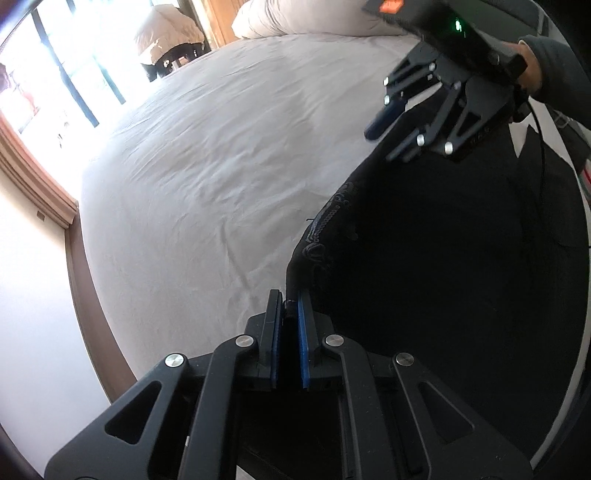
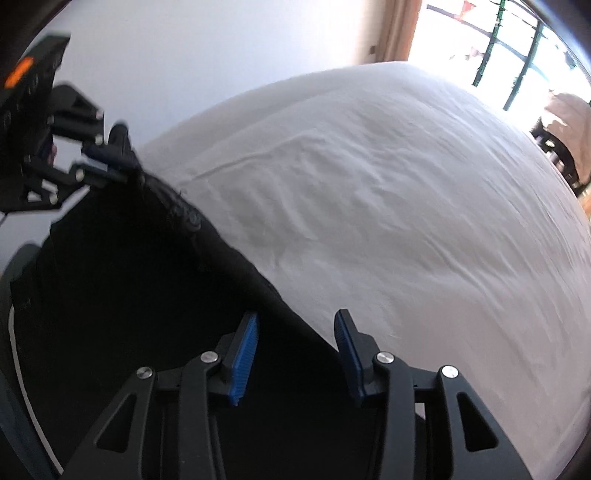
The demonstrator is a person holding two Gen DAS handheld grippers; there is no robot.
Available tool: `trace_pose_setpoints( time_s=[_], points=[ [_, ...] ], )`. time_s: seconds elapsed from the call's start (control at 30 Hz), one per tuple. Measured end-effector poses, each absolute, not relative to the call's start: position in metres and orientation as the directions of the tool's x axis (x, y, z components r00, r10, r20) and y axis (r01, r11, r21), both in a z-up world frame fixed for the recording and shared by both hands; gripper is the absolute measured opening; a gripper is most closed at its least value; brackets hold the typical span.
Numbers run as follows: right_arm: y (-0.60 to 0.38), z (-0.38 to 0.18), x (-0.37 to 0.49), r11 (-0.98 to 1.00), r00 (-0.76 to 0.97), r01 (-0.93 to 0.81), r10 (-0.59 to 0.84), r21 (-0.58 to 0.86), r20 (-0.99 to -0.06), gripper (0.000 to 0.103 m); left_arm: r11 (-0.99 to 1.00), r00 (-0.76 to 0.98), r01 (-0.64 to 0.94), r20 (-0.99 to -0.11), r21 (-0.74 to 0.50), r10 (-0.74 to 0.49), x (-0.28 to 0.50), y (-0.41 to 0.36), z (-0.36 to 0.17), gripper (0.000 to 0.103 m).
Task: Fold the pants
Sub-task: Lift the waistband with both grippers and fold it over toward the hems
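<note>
Pants (image 1: 443, 258): black garment, lying on the bed at its near edge; the stitched waistband edge (image 1: 325, 229) runs between the two tongs and is lifted off the sheet at the left end.
Left tongs (image 1: 290, 314): closed tight on the waistband edge of the pants; a narrow fold of black cloth sits pinched between the blue pads (image 1: 303, 332). From the right wrist view the same tongs (image 2: 118, 162) show at the far end of the pants, clamped on the cloth.
Right tongs (image 2: 295, 332): jaws standing apart over the pants' edge, one pad over black cloth, the other over the sheet; pads (image 2: 243, 350) not pressing on anything. Seen from the left wrist view (image 1: 391, 136), they hang just above the far end of the waistband.
Hand (image 1: 530, 62): grips the right tool's handle, dark sleeve (image 1: 561, 74) behind it.
Bed (image 1: 221, 166): pale wrinkled sheet, bare beyond the pants.
Pillow (image 1: 295, 18): at the far end of the bed from the pants.
Window (image 1: 48, 66): bright, beyond the bed.
</note>
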State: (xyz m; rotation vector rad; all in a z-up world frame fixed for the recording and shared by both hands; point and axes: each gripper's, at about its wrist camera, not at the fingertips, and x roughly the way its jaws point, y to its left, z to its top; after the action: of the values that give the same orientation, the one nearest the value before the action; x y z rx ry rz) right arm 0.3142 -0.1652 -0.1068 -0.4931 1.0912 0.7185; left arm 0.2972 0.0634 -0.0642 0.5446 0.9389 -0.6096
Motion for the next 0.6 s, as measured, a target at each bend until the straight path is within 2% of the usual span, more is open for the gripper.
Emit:
trace_pose_setpoints(
  time_s=[0.27,0.4,0.53,0.6],
  points=[
    [-0.163,-0.123,0.325,0.653,0.248,-0.756,0.214,-0.051,-0.945,0.045,0.712,0.469,0.684,-0.843,0.157,-0.264,0.285,0.063,-0.058,0.007],
    [-0.159,-0.126,0.324,0.640,0.217,-0.768,0.210,-0.034,-0.953,0.027,0.717,0.467,0.681,-0.842,0.150,-0.268,0.283,0.066,-0.060,0.007],
    [-0.159,-0.125,0.322,0.641,0.209,-0.767,0.202,-0.032,-0.957,0.025,0.721,0.469,0.678,-0.841,0.146,-0.270,0.280,0.067,-0.058,0.007],
    [-0.160,-0.123,0.322,0.646,0.206,-0.763,0.200,-0.029,-0.958,0.015,0.723,0.467,0.676,-0.841,0.141,-0.273,0.279,0.068,-0.058,0.007]
  ],
)
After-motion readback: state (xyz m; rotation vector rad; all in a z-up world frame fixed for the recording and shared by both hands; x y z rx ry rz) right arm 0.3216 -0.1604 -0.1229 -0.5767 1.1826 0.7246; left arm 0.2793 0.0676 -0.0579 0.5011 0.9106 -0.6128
